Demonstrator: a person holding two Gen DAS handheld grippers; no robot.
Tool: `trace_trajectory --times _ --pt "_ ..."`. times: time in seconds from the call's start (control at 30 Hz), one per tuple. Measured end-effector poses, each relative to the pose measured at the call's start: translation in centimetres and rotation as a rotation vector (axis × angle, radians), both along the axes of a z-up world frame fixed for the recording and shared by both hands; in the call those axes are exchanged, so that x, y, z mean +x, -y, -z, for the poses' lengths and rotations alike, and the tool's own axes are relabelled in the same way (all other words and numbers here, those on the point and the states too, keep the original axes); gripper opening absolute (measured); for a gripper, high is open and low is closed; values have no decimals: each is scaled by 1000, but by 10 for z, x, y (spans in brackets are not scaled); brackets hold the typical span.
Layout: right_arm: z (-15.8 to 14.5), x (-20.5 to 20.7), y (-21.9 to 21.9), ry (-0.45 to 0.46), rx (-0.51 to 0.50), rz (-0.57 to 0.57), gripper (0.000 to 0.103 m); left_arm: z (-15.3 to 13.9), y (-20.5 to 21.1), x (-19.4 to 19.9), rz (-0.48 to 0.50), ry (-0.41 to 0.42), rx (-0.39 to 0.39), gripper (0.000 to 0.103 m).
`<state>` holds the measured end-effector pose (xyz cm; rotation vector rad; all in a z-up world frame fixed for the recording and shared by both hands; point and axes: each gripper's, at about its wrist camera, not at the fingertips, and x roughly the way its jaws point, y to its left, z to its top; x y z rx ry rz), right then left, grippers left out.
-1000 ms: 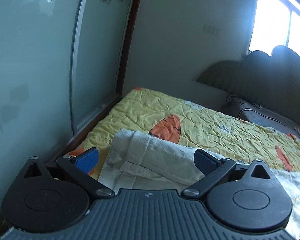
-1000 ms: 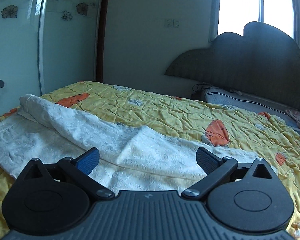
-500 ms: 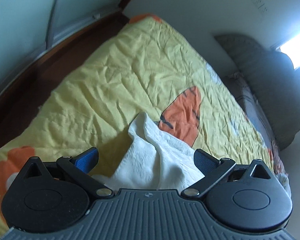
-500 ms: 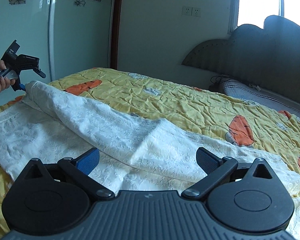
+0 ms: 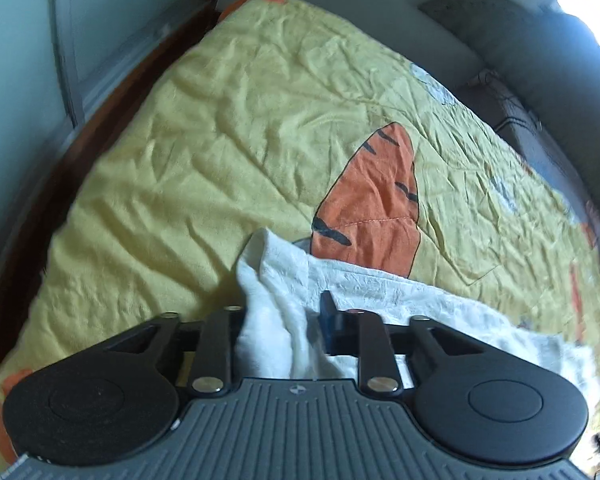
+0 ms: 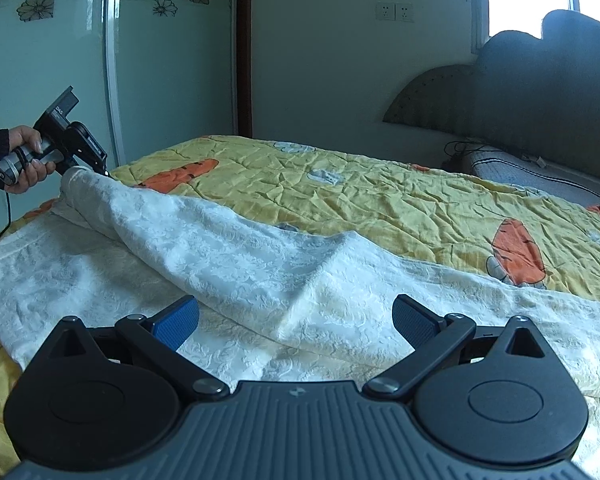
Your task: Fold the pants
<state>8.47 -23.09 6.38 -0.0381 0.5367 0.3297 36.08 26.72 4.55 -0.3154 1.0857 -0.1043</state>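
yellow quilt point(image 6: 380, 208) on bed | white pants point(image 6: 220, 256) | left claw point(image 5: 288, 320) closing on pants | right claw point(image 6: 296, 320) spread

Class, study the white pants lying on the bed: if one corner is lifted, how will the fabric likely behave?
The white pants will probably sag and trail, since they already drape in soft ridges over the yellow quilt. They look light: the cloth bunches easily between the closing left gripper jaws. The textured weave seems unlikely to slip.

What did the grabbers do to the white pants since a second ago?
The left hand-held gripper tipped down toward the bed, and its jaws are closing on the end of the white pants. The right hand-held gripper edged closer over them, jaws wide. The pants lie on the yellow carrot quilt as before.
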Motion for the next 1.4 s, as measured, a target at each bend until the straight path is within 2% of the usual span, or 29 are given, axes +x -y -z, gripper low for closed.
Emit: trace_trajectory --times 0.13,0.2,0.3,0.37,0.43,0.5,0.63,0.87,0.9,0.93,1.0,1.2,1.23,1.27,1.3,1.33,1.4 --pt "-10 10 2 26 33 -36 103 -24 23 -20 73 165 146 10" --pt "-17 19 3 51 54 -76 103 -41 31 -37 123 273 178 9" --pt "-25 46 3 49 48 -194 103 -68 39 -73 207 448 168 9" --pt "-25 73 0 -22 23 -274 103 -80 44 -101 256 551 139 9" --pt "-22 110 -8 -131 -28 -342 103 -90 51 -135 306 664 99 9" --pt "-13 140 -15 -195 -91 -371 103 -94 53 -159 338 733 68 9" --pt "10 195 -19 -297 -166 -352 103 -94 64 -191 366 778 55 8" --pt "35 242 -21 -420 -176 -411 102 -90 58 -205 354 783 5 8" --pt "39 247 -23 -439 -184 -416 93 -89 55 -206 350 780 1 8" --pt "42 252 -23 -457 -193 -420 78 -87 51 -206 346 778 -2 8" --pt "48 259 -23 -483 -184 -428 66 -84 49 -206 339 774 -6 8" --pt "49 267 -27 -499 -184 -448 63 -81 39 -212 319 773 -20 8" --pt "48 267 -29 -498 -189 -454 52 -81 38 -213 314 772 -23 8" --pt "47 267 -30 -499 -194 -457 46 -80 37 -212 310 770 -26 8" --pt "46 268 -31 -507 -195 -461 32 -79 36 -212 306 768 -27 8" --pt "45 268 -31 -519 -192 -469 24 -78 35 -213 300 766 -29 8" --pt "44 266 -31 -517 -206 -464 16 -76 33 -212 287 760 -34 8"
